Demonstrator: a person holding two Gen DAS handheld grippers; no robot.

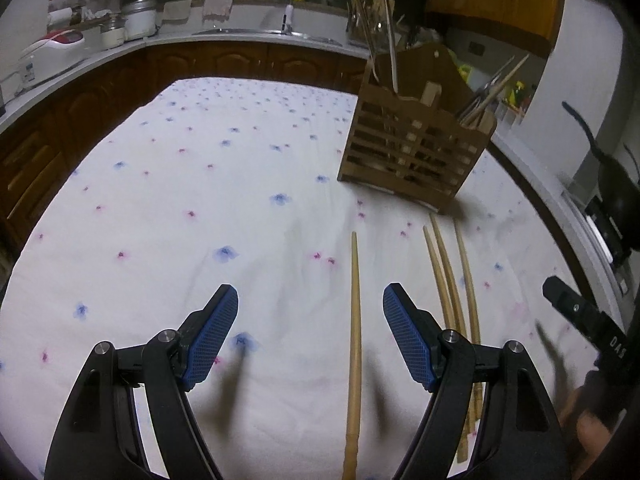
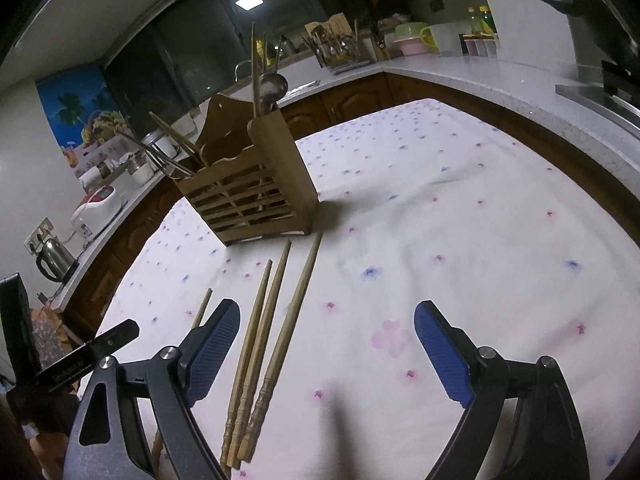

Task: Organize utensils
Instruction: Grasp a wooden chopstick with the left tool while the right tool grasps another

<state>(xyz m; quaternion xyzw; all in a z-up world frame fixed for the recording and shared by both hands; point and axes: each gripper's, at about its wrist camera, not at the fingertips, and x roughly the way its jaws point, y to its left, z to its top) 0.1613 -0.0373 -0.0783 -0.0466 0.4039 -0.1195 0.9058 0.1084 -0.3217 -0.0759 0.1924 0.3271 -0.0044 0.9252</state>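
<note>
White cloth dotted with blue and pink flowers covers the bench [image 1: 168,208], and I work from its near edge outward.

Nearest to me, my left hand-held gripper [image 1: 310,336] hangs low over the cloth with its blue pads spread wide and nothing between them. A single chopstick [image 1: 354,344] lies in that gap, nearer the right pad than the left. Its long axis runs straight away from me, thick end toward the camera, thin tip toward the far side.

My right hand-held gripper [image 2: 327,346] is spread wide too, and holds nothing. Three more chopsticks [image 2: 262,344] lie close together just inside its left pad, carved butts toward me, tips fanning slightly toward the far side. Most of the gap between its pads is bare cloth. In the left wrist view the same group [image 1: 452,280] sits just beyond the right pad, so the right hand is the nearer one for those.

Farther out stands the wooden utensil holder [image 1: 412,152] with a slatted front. Chopsticks and a spoon already stand in it. The loose sticks all point roughly at its base, and the tips of the three stop just short of it.

I judge the lone stick to be the left hand's next pick. Since the stick lies along the pads' own direction, closing across it should catch it, after a small shift to centre it.
</note>
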